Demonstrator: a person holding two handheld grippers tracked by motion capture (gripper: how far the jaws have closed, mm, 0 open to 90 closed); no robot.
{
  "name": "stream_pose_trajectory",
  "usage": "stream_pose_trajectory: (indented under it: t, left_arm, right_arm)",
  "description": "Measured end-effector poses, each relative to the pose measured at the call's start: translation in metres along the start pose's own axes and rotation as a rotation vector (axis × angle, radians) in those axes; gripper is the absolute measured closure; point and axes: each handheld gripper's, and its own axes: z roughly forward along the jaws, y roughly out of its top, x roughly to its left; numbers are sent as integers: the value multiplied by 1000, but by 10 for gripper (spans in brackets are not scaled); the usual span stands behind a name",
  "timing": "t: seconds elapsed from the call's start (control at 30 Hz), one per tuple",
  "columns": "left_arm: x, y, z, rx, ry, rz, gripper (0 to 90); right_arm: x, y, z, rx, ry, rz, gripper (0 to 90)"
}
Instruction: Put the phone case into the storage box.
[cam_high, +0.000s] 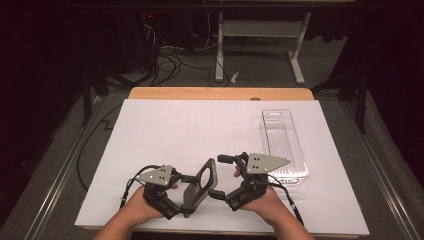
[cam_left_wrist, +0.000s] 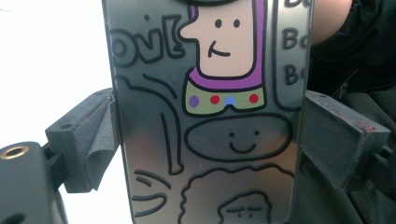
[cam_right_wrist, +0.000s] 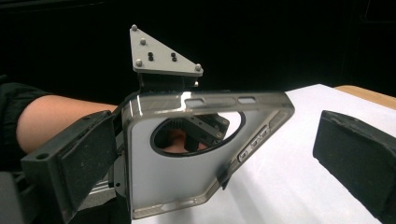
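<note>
Cropping the phone case (cam_left_wrist: 210, 116), the left gripper (cam_high: 186, 192) view hides its ends.

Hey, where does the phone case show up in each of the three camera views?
High view: the phone case stands on edge low in the middle, between the two grippers.
Left gripper view: its cartoon-printed back spans the centre, clamped between the jaws.
Right gripper view: its hollow inner side sits left of centre.
Shared landmark: the big round camera hole.
</note>
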Motion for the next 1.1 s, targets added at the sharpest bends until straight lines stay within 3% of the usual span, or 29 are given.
stream_pose_trajectory:
  t: [1.1]
  left_arm:
    - [-2, 0, 5, 10, -55, 10, 128]
  right_arm:
    - [2, -1, 8, -1, 62, 6, 35]
